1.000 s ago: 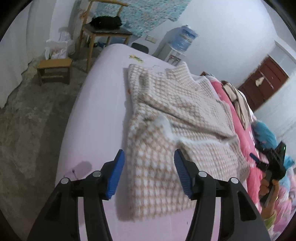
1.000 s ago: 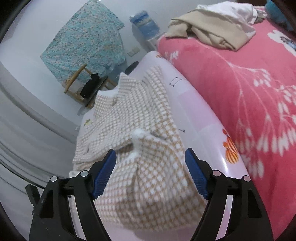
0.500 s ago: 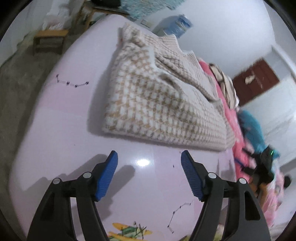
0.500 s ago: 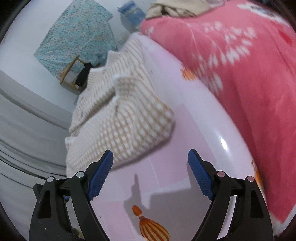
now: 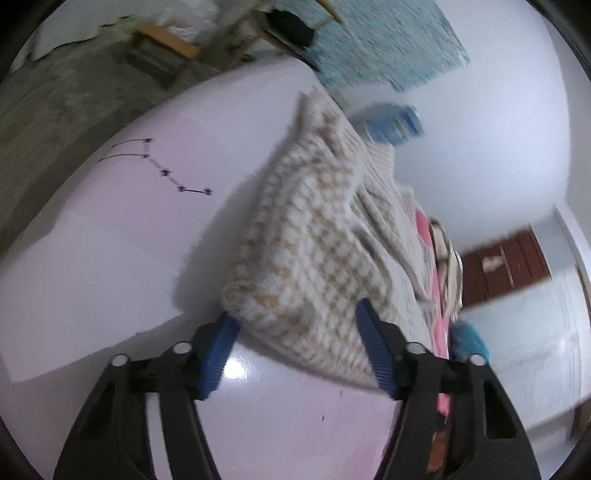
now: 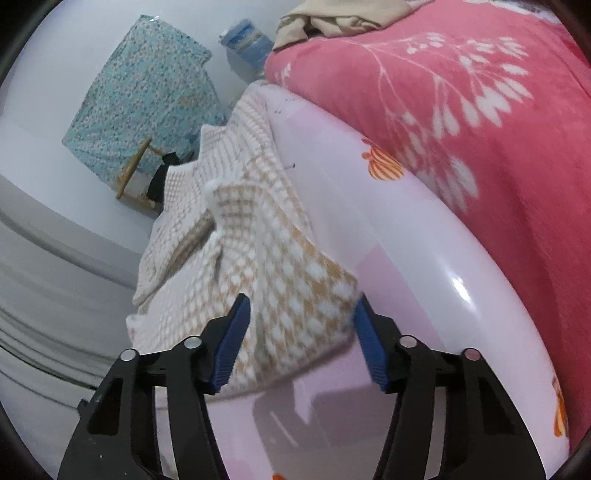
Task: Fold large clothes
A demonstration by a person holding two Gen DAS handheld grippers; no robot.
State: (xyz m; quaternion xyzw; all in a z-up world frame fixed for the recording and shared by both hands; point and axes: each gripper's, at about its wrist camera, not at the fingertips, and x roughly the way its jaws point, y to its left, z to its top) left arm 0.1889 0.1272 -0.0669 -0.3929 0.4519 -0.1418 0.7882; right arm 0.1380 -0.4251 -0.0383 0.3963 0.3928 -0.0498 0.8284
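A beige-and-white checked knit garment [image 5: 314, 240] lies partly folded on a glossy pale pink table [image 5: 110, 229]. My left gripper [image 5: 297, 350] is open, its blue pads on either side of the garment's near left corner. In the right wrist view the same garment [image 6: 258, 251] lies on the table [image 6: 406, 258]. My right gripper [image 6: 301, 341] is open, with the near right corner of the folded garment between its pads. Neither gripper has closed on the cloth.
A pink floral blanket [image 6: 480, 129] covers a bed along the table's right side, with a beige cloth pile [image 6: 343, 18] on it. A wooden stool [image 5: 166, 48], a chair and a water dispenser bottle [image 5: 388, 118] stand beyond the far end. Bare concrete floor [image 5: 44, 122] lies left.
Both grippers drew back off the garment over the bare table, then moved forward again. The garment's near corners now lie between the open pads.
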